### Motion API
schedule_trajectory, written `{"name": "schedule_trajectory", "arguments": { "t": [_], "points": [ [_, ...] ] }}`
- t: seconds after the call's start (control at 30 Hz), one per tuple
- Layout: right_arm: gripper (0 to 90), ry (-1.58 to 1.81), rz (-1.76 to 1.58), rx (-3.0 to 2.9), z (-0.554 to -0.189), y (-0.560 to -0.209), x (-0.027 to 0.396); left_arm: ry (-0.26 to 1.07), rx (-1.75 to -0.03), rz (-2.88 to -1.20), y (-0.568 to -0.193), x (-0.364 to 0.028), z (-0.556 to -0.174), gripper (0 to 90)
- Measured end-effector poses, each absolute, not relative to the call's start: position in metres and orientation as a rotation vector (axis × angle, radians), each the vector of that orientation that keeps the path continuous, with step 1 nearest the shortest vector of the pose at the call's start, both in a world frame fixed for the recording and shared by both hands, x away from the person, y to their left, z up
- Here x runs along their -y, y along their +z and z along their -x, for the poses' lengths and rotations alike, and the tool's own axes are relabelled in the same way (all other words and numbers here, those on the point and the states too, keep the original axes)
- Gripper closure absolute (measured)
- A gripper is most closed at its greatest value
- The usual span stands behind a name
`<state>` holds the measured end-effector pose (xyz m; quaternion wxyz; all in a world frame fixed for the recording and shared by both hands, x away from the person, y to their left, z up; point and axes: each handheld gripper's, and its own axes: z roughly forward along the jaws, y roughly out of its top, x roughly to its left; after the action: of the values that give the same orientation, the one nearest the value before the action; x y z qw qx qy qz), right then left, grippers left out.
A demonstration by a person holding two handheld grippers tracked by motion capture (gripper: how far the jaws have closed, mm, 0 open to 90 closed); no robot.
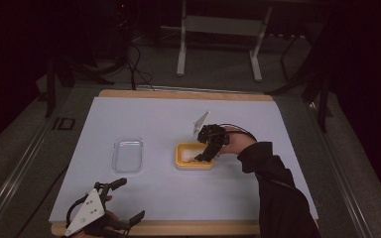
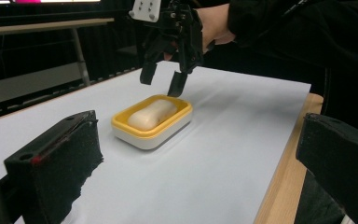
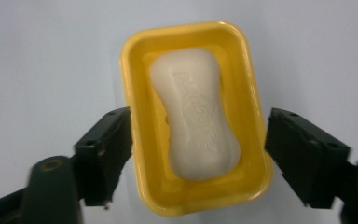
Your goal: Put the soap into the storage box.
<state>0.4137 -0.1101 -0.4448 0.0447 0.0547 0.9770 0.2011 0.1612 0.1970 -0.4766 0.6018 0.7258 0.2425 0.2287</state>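
A yellow soap dish (image 1: 181,161) with a white base sits on the white table sheet, right of centre. A white bar of soap (image 3: 196,112) lies inside it, resting on the tray (image 3: 135,70). My right gripper (image 1: 201,157) hovers just above the dish, pointing down, open, its two jaws (image 3: 198,154) straddling the dish without touching the soap. In the left gripper view the same dish (image 2: 168,126) and soap (image 2: 152,114) show below the right gripper (image 2: 161,83). My left gripper (image 1: 130,198) rests at the table's front left edge, open and empty (image 2: 200,163).
A clear plastic lid or tray (image 1: 128,154) lies left of the soap dish. The white sheet (image 1: 178,119) covers a wooden tabletop whose edge shows at the front (image 1: 178,228). A metal table frame (image 1: 218,29) stands on the floor beyond.
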Motion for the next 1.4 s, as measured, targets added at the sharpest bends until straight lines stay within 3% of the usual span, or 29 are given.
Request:
{"name": "schedule_trajectory", "arguments": {
  "t": [0.1,0.2,1.4],
  "points": [
    [14.2,0.660,-0.295,-2.973,-0.414,-0.443,0.116,0.529,-0.561,-1.683,-0.477,-0.197,-0.161,0.1],
    [13.4,0.691,-0.373,-2.943,-0.413,-0.441,0.121,0.527,-0.561,-1.684,-0.477,-0.197,-0.162,0.1],
    [13.3,0.864,-0.931,-2.613,-0.357,-0.456,0.188,0.519,-0.553,-1.699,-0.477,-0.195,-0.161,0.1]
  ]
}}
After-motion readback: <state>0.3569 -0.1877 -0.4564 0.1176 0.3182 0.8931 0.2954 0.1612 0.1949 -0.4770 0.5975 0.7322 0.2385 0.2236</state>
